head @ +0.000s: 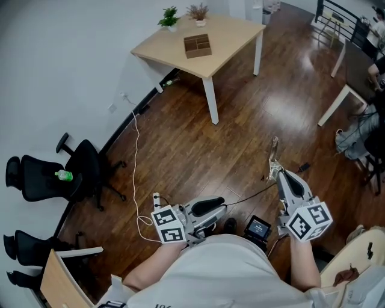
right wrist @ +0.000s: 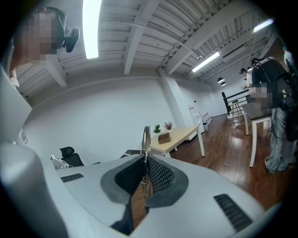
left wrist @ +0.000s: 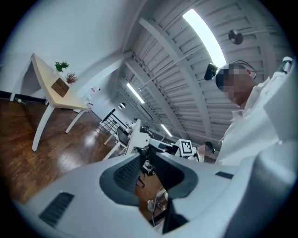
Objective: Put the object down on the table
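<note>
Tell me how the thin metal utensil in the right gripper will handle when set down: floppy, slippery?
Probably stiff: the metal utensil stands straight out of the right gripper without sagging. Likely slippery: it looks shiny, and the fingers pinch only one end. Slim and light-looking, it may clatter or slide on the table.

Left gripper (left wrist: 148, 162) spread, right gripper (right wrist: 145, 162) clamped

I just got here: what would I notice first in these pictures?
The right tool, low at the right of the head view, pinches a thin shiny metal piece. Far off at the top stands a pale table with a wooden box and two little plants. The left tool is open and empty.
</note>
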`<state>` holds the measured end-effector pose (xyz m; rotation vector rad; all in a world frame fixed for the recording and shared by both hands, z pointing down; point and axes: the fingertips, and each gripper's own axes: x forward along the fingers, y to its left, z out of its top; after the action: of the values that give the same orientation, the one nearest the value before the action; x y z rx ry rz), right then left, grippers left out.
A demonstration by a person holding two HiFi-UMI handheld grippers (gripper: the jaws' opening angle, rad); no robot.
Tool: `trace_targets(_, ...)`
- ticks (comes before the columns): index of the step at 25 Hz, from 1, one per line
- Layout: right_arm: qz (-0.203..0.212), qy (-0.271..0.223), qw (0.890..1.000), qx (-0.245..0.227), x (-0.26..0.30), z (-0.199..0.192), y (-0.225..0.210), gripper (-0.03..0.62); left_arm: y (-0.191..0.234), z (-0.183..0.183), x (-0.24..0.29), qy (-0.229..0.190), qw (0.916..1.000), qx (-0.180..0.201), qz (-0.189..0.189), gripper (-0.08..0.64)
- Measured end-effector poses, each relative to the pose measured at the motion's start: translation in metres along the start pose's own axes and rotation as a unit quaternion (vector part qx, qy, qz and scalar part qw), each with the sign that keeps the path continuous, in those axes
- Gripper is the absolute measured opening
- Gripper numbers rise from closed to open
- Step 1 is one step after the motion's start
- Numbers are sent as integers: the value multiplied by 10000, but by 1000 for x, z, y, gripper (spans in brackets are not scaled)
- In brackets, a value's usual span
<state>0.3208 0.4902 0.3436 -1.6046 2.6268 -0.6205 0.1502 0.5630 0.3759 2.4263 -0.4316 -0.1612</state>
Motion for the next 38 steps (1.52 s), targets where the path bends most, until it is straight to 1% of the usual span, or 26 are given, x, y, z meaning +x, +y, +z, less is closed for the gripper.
trace_targets(4,119,67,9999,-8,13,-3,4,20,10,3,-4,-84,9998,-157,119,95)
trace_targets(10,85,101,9999,-25,36,-4,-1,21,32,16,-4,-86,9999,-70,105,94)
trace_targets(13,16,72,10000,-19,59,1,-2,20,56,33,-8,-165,9998,-61,131,94)
trace_targets(15,-28,76,10000,4,75,3,0,21,72,46,-11,-199,9997,-119,118,94)
trace_targets(19,-62,144,9999,-41,107,9,6,20,96,67,-13,-106,9998,-167,7,94)
trace_targets(22,-100,112,9999,-82,142,22,12,20,119,90,-20,-111,9998,-165,-54,94)
trace_targets(30,-61,148,9997,-181,227,39,45,20,174,139,-54,-129,9997,-171,-66,94)
trace_targets(34,-72,198,9995,-242,265,43,61,20,201,163,-78,-222,9996,-165,-64,94)
trace_targets(38,-58,231,9992,-316,295,47,77,20,222,179,-95,-287,9995,-153,-37,94)
